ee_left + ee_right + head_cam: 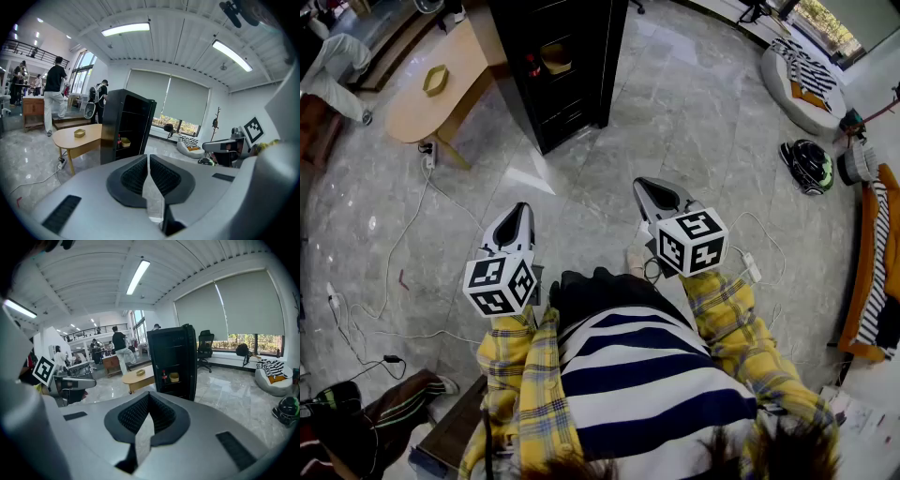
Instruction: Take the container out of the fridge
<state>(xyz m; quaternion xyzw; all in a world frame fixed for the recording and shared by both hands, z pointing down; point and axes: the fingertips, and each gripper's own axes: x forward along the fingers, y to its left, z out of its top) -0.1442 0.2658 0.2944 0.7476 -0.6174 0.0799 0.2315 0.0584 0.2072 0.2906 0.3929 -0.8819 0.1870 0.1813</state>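
- Yellow container [555, 56] sits on a shelf inside a black fridge [581, 103]. It is seen from the front in both gripper views, and what it holds, if anything, is too small to tell.
- Just beside it on the same shelf stands a small red bottle [532, 64], on the side nearer the wooden counter.
- The container lies straight ahead of the person, well apart from both tongs, with open grey stone floor [694, 122] in between.
- In the head view it falls between the lines of the two tongs, so neither hand is clearly nearer. It looks squat, with no obvious long axis.
- Whether a clear door covers the shelf or the fridge stands open cannot be told.
- Left tongs [520, 208] point forward toward the fridge with the jaws drawn together and nothing between them.
- Right tongs [645, 185] also point forward, a little further ahead, with the jaws meeting at the tips and empty.
- Judged from this, the task has not begun. The next move calls for walking up to the fridge and opening one pair of tongs before reaching in, taking care not to knock the bottle.
- To the left of the fridge a rounded wooden counter [417, 112] carries a shallow yellow dish [436, 80], whose contents cannot be made out.
- White cables [408, 234] trail across the floor on the left.
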